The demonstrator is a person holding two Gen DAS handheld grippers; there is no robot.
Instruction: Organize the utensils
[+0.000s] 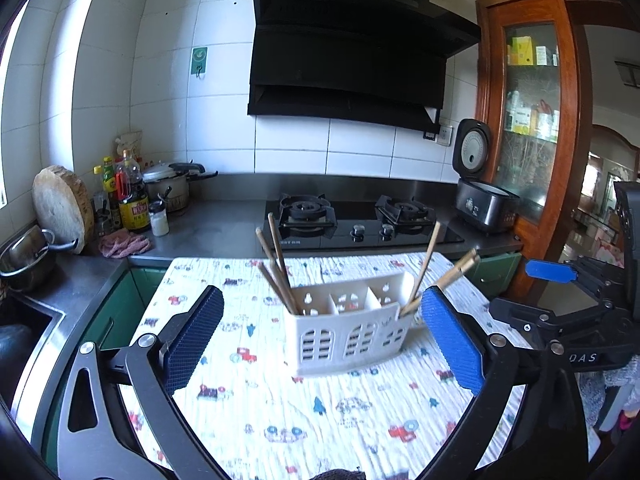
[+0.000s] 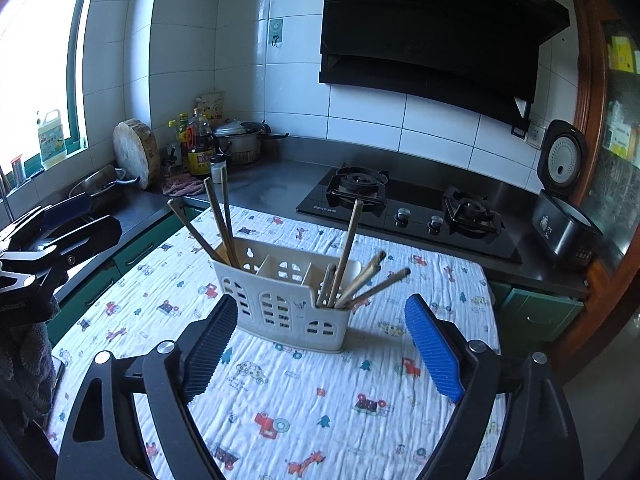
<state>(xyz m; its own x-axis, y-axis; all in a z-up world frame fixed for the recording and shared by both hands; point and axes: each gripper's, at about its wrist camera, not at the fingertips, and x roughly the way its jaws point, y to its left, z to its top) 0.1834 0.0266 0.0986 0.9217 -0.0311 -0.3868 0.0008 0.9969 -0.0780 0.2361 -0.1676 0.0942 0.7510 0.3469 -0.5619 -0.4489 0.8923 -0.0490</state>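
Kitchen counters and a gas stove (image 1: 352,220) are lying behind a table covered by a patterned cloth (image 2: 280,400), on which a white three-compartment utensil caddy (image 2: 286,300) is standing. Wooden chopsticks (image 2: 352,276) are leaning in its two end compartments. Both the left gripper (image 1: 320,344) and the right gripper (image 2: 320,344) are gaping wide, gripping nothing, just short of the caddy.

Home kitchen: two-burner gas hob (image 1: 352,220) set in a steel counter (image 1: 224,228) under a black range hood (image 1: 352,52), white tiled wall (image 1: 160,92) behind. Rice cooker (image 1: 482,196) (lid up), pressure cooker (image 1: 170,184), sauce bottles (image 1: 130,196), round chopping block (image 1: 60,204) along the counter; sink (image 1: 28,320) at left.
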